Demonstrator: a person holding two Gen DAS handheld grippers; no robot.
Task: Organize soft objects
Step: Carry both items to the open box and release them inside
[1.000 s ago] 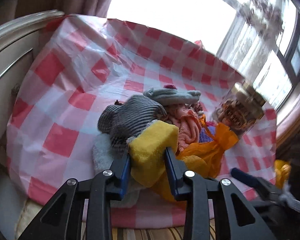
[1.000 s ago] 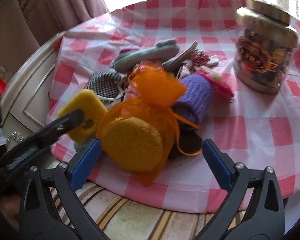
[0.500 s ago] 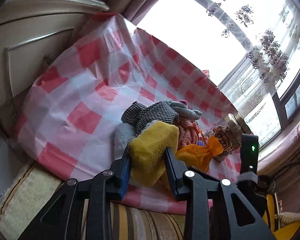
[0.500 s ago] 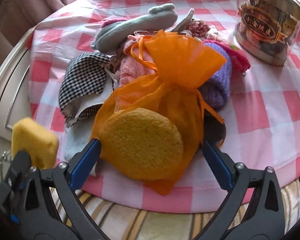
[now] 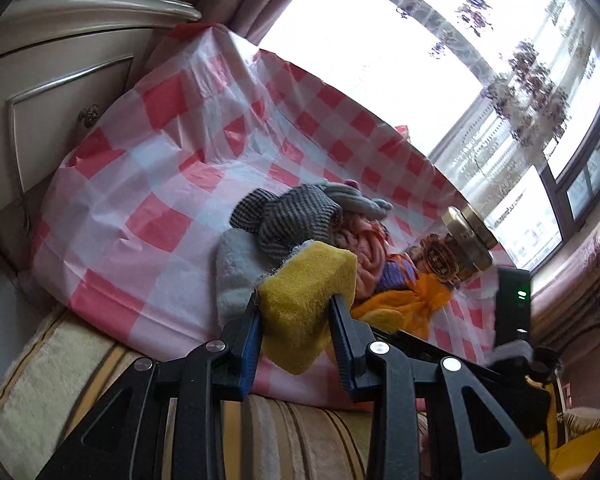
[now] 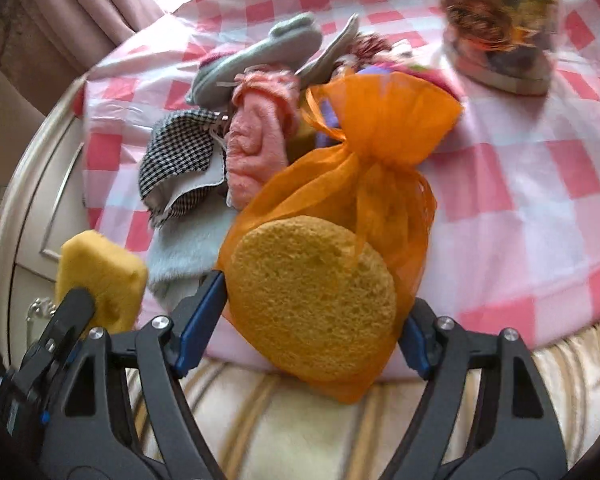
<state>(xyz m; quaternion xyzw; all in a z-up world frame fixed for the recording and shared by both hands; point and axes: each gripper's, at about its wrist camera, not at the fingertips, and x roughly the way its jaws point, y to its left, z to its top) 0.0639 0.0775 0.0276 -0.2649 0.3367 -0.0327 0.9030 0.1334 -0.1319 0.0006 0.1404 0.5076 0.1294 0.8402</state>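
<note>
Right gripper (image 6: 312,312) at 6 o'clock, jaws just been closing, blue pads now on both sides of round yellow sponge (image 6: 312,296) inside orange mesh bag (image 6: 380,148), touching it. Bag top points to 12 o'clock. Left gripper (image 6: 74,304) at 8 o'clock, pinching yellow block sponge (image 6: 104,276). Pink cloth (image 6: 256,152), checked cloth (image 6: 180,152), grey sock (image 6: 260,56) piled at 11 o'clock on red-and-white checked tablecloth (image 6: 540,184). Jar (image 6: 504,28) at 1 o'clock, blurry. Striped cushion (image 6: 300,420) under table edge.
</note>
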